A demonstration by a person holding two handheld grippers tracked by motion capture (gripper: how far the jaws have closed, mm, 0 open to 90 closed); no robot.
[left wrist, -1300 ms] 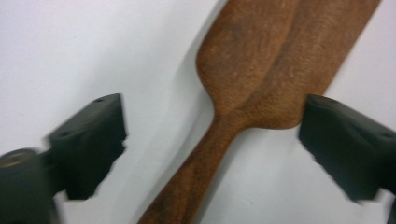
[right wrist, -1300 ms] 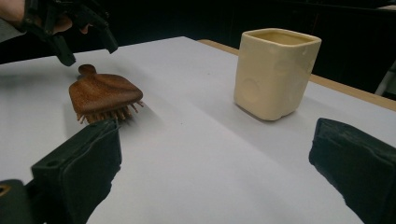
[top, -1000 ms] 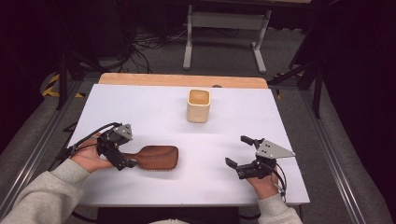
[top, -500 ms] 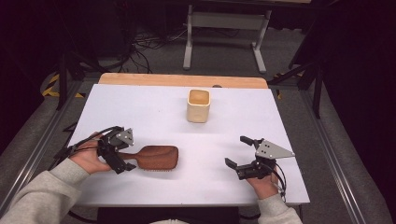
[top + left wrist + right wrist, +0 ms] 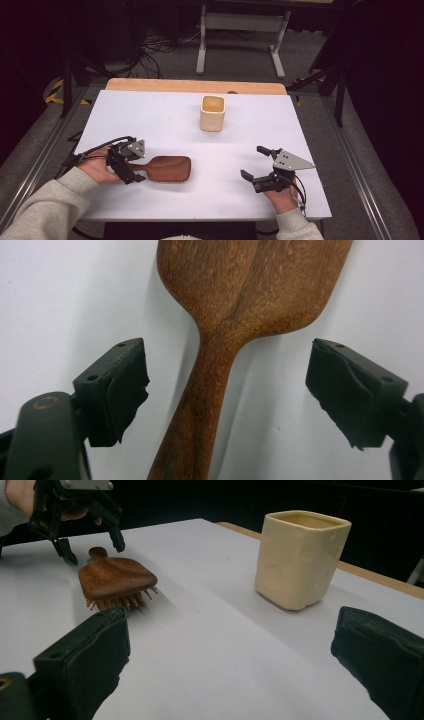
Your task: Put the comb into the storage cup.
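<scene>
The left gripper (image 5: pixel 131 169) stands wide, its jaws astride the handle of the wooden hairbrush (image 5: pixel 167 168) without touching it. The brush lies bristles-down on the white table (image 5: pixel 150 115), near the left front. To grip well, I judge, centre the handle between the pads and close squarely. The right gripper (image 5: pixel 256 165) rests apart, also wide, facing the cream cup (image 5: pixel 212 113) at mid-table

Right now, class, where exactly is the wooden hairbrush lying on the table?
In the high view, the wooden hairbrush lies bristles-down on the table's near left, its handle between the open left gripper's jaws, untouched, nearer the person than the cream cup.
</scene>
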